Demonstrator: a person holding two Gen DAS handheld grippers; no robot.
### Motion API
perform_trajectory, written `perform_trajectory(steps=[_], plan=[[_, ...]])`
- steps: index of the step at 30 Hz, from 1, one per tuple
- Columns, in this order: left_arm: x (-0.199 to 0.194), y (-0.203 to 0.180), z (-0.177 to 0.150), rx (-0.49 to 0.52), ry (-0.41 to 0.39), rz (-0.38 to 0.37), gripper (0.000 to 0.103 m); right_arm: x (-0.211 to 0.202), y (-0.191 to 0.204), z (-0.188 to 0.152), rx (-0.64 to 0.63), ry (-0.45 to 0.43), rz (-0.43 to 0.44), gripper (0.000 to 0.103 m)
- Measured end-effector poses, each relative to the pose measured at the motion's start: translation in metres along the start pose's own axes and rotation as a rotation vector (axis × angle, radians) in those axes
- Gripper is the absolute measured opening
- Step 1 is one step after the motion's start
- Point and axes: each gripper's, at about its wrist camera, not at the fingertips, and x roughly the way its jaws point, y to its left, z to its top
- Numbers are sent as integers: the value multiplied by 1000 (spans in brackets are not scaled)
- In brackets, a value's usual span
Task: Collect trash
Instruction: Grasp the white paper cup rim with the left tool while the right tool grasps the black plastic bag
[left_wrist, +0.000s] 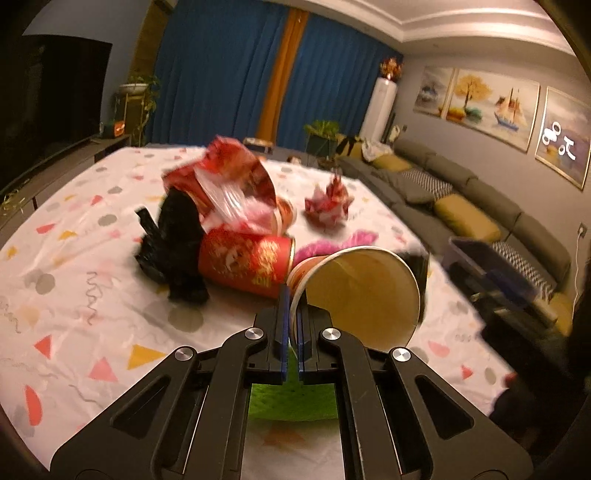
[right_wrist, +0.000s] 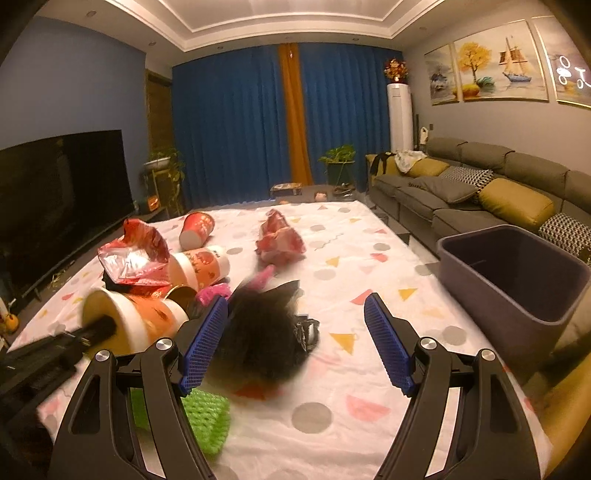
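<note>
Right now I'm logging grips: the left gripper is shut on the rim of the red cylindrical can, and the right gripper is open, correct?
Not quite. The left gripper is shut on the rim of the orange-and-white paper cup, as the left wrist view shows; the red cylindrical can lies untouched behind. The right gripper is open.
</note>
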Motion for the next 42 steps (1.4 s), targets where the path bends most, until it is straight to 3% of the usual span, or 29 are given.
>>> perform_trajectory(steps=[5, 12, 23, 31, 33, 34, 36, 38, 42], plan=[[-18, 11, 7, -14, -52, 20, 2, 23, 9, 0, 0, 51, 18, 75], [-25, 32, 11, -61, -56, 34, 2, 31, 20, -7, 3, 122, 70, 75], [-28, 39, 10, -78, -59, 31, 2, 1, 31, -8, -14, 87, 128, 75], [-31, 43, 7, -74, -59, 43, 2, 33, 36, -18, -14, 187, 155, 50], [-32, 44, 7, -74, -56, 46, 2, 39, 35, -18, -8, 209, 170, 35], [-31, 44, 6, -74, -54, 47, 2, 40, 35, -19, -8, 212, 175, 33], [-31, 42, 5, -74, -51, 46, 2, 41, 37, -20, -16, 220, 190, 14], [-31, 39, 5, -69, -49, 47, 2, 38, 39, -19, -29, 211, 194, 5], [-33, 35, 4, -57, -48, 45, 2, 25, 35, -14, -50, 155, 170, 3]])
